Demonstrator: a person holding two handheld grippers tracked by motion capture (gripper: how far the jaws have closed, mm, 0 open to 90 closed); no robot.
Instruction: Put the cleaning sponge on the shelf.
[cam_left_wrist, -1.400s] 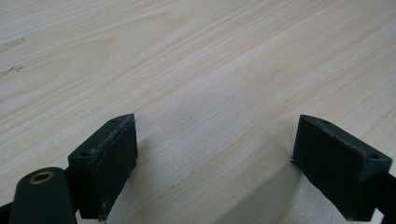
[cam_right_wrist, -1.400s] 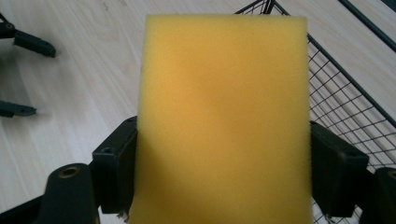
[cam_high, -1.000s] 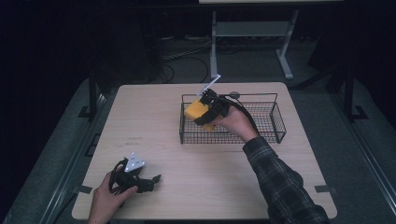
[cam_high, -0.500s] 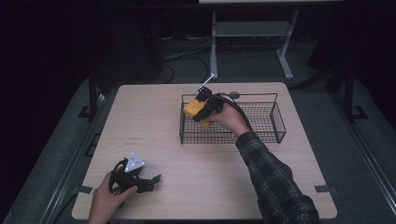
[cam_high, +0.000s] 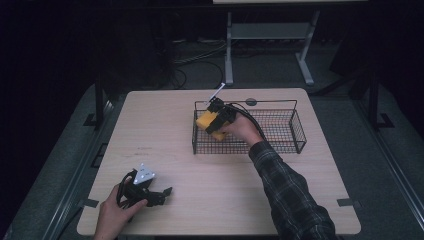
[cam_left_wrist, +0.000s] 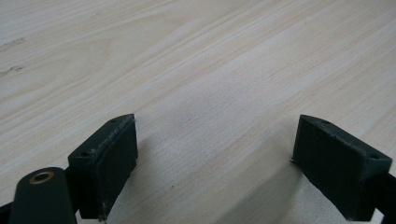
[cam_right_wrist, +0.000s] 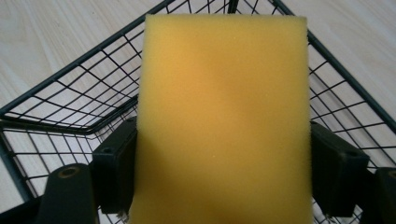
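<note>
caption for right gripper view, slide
Right gripper clamps a yellow sponge above the black wire basket.

The left gripper (cam_high: 159, 192) rests low at the near left, held in the left hand (cam_high: 114, 215), jaws spread wide. The right gripper (cam_high: 216, 117) is extended forward on an outstretched forearm, jaws clamped.

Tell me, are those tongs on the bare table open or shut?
Open: the left tongs show bare table between two spread jaws.

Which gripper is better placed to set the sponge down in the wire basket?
Right. The right gripper already clamps the yellow sponge over the wire basket's left end. The left gripper is open, holds nothing, and rests on the table near its front-left corner.
</note>
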